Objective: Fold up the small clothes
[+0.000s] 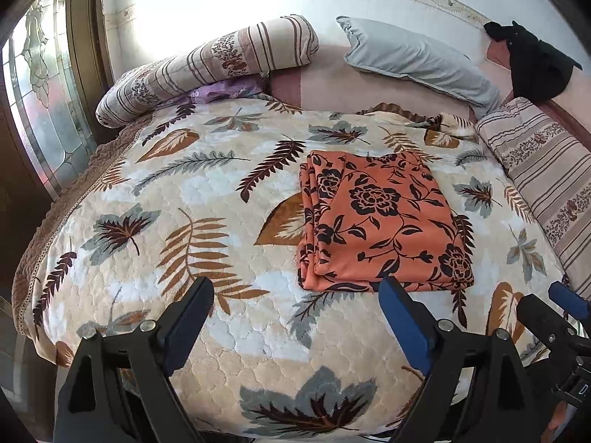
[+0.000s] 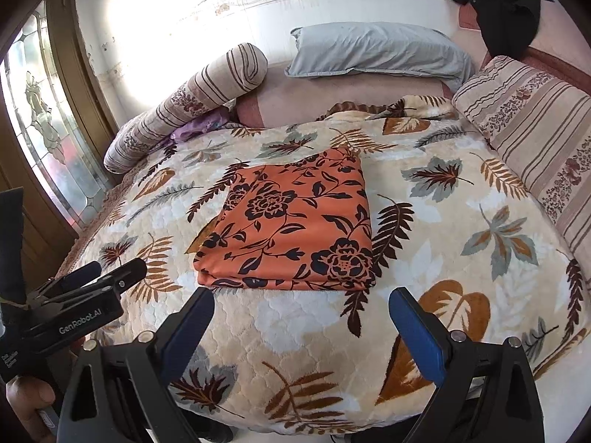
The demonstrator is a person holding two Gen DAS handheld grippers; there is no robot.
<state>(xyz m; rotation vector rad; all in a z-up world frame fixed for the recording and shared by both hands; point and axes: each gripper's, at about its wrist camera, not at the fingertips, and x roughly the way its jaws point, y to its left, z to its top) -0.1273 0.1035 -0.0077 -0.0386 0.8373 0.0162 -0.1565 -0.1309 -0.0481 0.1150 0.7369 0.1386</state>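
An orange garment with black flowers [image 1: 380, 225] lies folded into a flat rectangle on the leaf-patterned bedspread [image 1: 207, 199]. It also shows in the right wrist view [image 2: 295, 225]. My left gripper [image 1: 297, 299] is open and empty, held just short of the garment's near edge. My right gripper [image 2: 303, 308] is open and empty, also just in front of the garment's near edge. The left gripper shows at the left of the right wrist view [image 2: 107, 273], and the right gripper's tip shows at the right of the left wrist view [image 1: 554, 302].
A striped bolster [image 1: 207, 70] and a grey pillow [image 1: 417, 59] lie at the head of the bed. A striped cushion [image 1: 543, 177] runs along the right side. A black garment [image 1: 532, 62] hangs at the back right. A glazed door [image 1: 40, 110] stands to the left.
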